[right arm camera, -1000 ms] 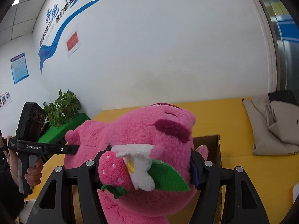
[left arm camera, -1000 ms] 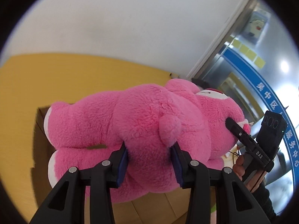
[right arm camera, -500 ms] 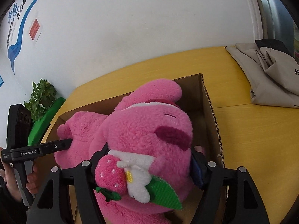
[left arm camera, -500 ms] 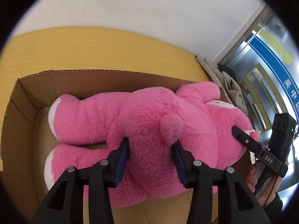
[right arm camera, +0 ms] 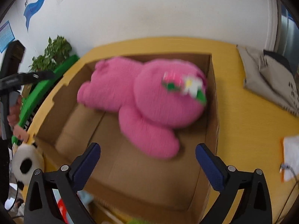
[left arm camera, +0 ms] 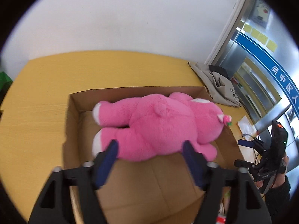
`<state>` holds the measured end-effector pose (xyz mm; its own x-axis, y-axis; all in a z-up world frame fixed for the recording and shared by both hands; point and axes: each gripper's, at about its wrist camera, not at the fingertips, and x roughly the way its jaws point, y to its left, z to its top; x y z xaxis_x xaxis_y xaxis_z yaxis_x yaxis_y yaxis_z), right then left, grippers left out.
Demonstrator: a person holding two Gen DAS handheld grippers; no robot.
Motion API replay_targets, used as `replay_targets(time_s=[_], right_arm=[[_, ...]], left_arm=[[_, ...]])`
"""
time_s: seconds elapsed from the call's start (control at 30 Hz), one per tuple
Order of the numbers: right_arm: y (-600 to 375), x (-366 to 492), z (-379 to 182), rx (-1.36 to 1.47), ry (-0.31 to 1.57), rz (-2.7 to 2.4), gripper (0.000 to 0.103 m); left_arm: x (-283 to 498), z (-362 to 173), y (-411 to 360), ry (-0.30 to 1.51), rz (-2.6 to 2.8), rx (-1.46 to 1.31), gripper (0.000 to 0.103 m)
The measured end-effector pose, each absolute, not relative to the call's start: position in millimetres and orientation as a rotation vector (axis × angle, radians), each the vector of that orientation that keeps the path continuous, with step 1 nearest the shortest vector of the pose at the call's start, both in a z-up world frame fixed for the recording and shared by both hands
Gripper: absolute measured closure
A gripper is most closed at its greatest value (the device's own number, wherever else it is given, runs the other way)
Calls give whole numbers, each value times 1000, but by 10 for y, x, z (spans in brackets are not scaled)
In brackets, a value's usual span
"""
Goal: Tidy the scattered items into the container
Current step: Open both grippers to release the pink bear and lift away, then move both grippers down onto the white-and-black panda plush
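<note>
Yellow table (left arm camera: pixel 46 85) bearing an open cardboard box (left arm camera: pixel 73 115), folded beige cloth bags (right arm camera: pixel 269 82), and white papers (right arm camera: pixel 291 156).

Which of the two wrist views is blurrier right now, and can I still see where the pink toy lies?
Right wrist view: heavy motion blur smears the pink toy, yet it clearly lies in the cardboard box. Left wrist view: toy sharper, the left gripper fingers blurred; fisheye bends the table edge.

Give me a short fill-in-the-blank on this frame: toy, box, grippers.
1. The pink plush bear lies inside the ____ box.
2. Both the left gripper and the right gripper have their jaws ____.
3. The box stands on a ____ table.

Missing words: cardboard; open; yellow
</note>
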<state>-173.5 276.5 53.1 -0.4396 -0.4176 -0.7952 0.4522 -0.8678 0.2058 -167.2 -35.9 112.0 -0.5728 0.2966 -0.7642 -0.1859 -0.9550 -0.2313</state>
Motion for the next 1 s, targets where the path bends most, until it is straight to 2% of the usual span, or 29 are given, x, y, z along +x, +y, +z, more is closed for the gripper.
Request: replay_targets(time_s=[0.17, 0.37, 0.53, 0.73, 1.0], right_arm=[[2678, -1432, 237, 1422, 152, -2256, 0], [2773, -1235, 214, 1460, 93, -2306, 1], [2674, -779, 573, 1271, 131, -2460, 1], [2484, 55, 1148, 979, 151, -2627, 0], [2282, 502, 1181, 959, 146, -2645, 0]], left_arm=[[-1113, 1021, -358, -166, 2555, -1394, 20], [-299, 1104, -345, -155, 2600, -1272, 20], [311, 1225, -249, 2, 2693, -1135, 20], [753, 1291, -259, -74, 2729, -974, 20], [998, 1260, -429, -126, 2775, -926, 20]])
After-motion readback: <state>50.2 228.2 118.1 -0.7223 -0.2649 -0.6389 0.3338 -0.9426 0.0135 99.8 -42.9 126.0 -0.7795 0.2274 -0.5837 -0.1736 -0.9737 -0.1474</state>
